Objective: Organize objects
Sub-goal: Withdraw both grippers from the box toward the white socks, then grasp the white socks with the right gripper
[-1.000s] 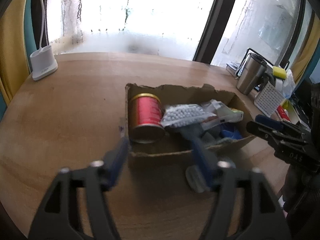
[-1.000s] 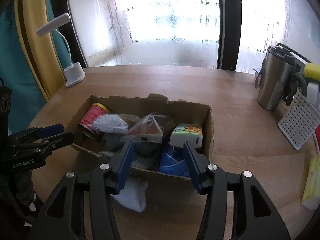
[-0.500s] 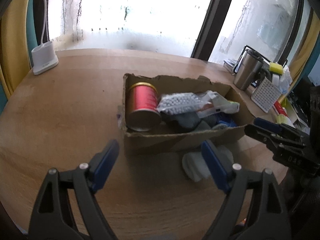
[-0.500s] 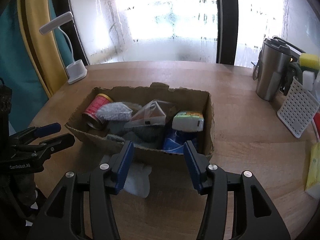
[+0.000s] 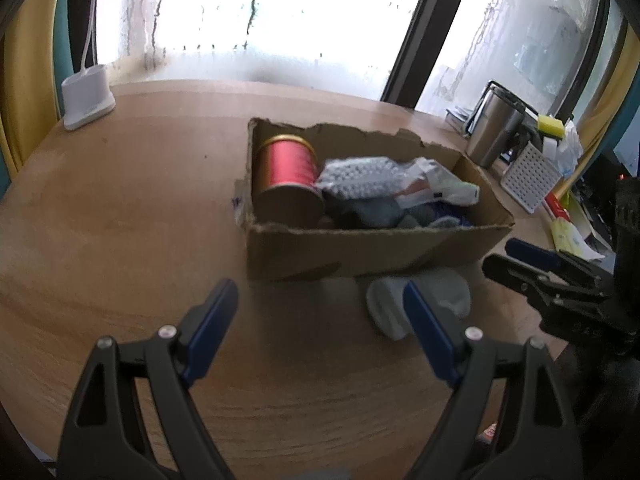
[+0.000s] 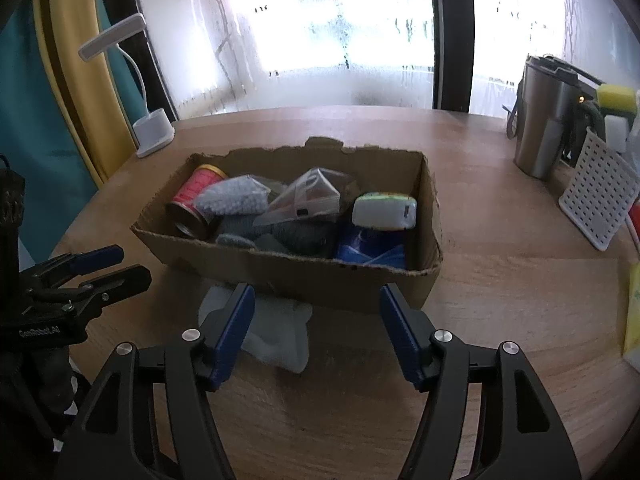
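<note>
A torn cardboard box (image 5: 360, 246) (image 6: 304, 276) sits on the round wooden table. It holds a red can (image 5: 289, 174) (image 6: 196, 198), a bag of white beads (image 5: 360, 178) (image 6: 232, 198), a clear plastic bag (image 6: 308, 200), a small white pack (image 6: 384, 210), grey cloth and a blue item. A white sock (image 5: 420, 306) (image 6: 276, 330) lies on the table in front of the box. My left gripper (image 5: 320, 320) is open and empty, short of the box. My right gripper (image 6: 316, 320) is open and empty, above the sock's near side.
A white desk lamp (image 5: 86, 96) (image 6: 154, 136) stands at the back left. A steel tumbler (image 5: 496, 132) (image 6: 544, 128), a white perforated rack (image 6: 600, 196), sponges and yellow packets (image 6: 632, 312) crowd the right edge. A window runs behind the table.
Both grippers have drawn back from the box toward the near table edge. The left gripper has opened wider. The white sock now lies in fuller view in front of the box.
</note>
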A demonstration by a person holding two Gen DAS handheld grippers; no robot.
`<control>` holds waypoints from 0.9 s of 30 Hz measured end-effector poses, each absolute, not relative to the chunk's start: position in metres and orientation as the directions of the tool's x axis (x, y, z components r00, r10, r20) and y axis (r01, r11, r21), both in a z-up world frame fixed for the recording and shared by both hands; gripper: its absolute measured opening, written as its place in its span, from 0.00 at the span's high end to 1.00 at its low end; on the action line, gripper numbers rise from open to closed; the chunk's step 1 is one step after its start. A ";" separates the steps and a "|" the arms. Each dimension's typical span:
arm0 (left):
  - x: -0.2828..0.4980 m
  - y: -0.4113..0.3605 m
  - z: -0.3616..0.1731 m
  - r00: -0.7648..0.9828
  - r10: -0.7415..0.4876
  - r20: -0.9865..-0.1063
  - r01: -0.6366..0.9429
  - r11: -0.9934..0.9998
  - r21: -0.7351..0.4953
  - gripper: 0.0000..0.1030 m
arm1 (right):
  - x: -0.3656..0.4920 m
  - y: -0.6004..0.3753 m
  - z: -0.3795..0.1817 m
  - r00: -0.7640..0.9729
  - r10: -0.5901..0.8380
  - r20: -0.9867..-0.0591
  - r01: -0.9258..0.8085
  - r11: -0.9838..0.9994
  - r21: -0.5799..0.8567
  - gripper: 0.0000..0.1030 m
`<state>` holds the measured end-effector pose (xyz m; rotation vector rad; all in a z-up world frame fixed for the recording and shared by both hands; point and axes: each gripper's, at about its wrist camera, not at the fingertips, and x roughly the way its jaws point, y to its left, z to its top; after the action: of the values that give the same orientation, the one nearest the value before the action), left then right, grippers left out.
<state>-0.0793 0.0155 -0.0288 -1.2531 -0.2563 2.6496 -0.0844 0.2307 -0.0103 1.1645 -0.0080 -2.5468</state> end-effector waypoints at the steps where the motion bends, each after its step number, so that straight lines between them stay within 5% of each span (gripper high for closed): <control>1: -0.079 0.015 -0.031 -0.618 0.252 -0.745 -0.103 -0.965 -0.241 0.16 | -0.084 0.231 -0.012 -0.604 -0.307 -0.736 0.302 -0.942 0.145 0.34; 27: -0.085 0.001 -0.059 -0.580 0.200 -0.789 -0.050 -0.976 -0.210 0.15 | -0.093 0.212 -0.052 -0.515 -0.356 -0.780 0.322 -0.923 0.209 0.34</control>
<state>-0.0855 0.0014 -0.0586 -1.3614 -0.2493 2.6625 -0.0932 0.2120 -0.0516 1.2680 -0.0523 -2.4392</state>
